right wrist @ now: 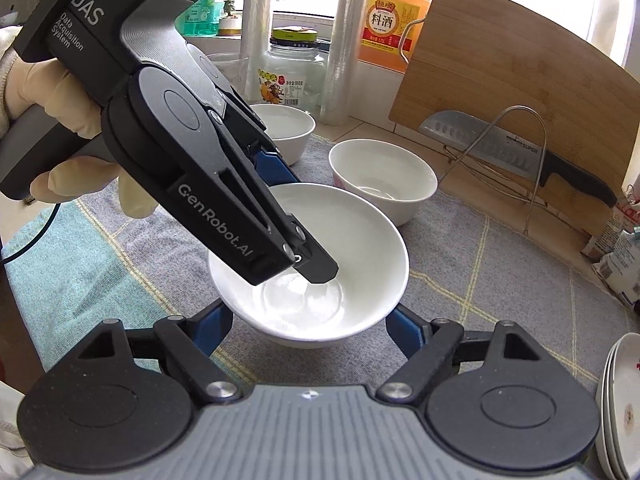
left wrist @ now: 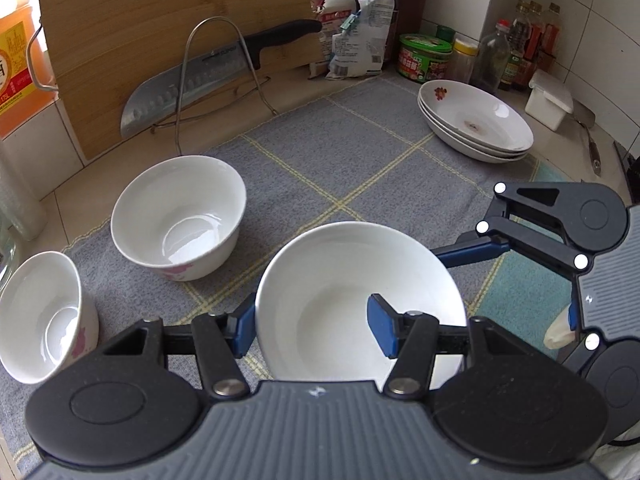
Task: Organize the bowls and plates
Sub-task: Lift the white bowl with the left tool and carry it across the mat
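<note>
Mid bowl-gathering: left claw [left wrist: 316,328] clenched on plain bowl [left wrist: 352,280] wall; right claw [right wrist: 308,330] straddling it, seemingly gripping too. Next, nesting into flowered bowl [left wrist: 180,216].

Three bowls, one stack of three plates, two claws.

Bowls: one [left wrist: 360,300] with the left claw [left wrist: 316,326] clamped on its rim, one [left wrist: 180,216] beyond it, one [left wrist: 44,316] at the far left of the left wrist view. The plates [left wrist: 476,124] sit nested; three rims show. One knife [left wrist: 208,76] on one wire rack [left wrist: 224,80], against one cutting board [left wrist: 168,40]. One orange jug [left wrist: 16,68]. One glass jar [right wrist: 294,76] and two rolls of film [right wrist: 256,36]. One green tub [left wrist: 424,58], one white box [left wrist: 548,100], and bottles in the corner, too crowded to count. The right claw [right wrist: 308,326] is the second.
</note>
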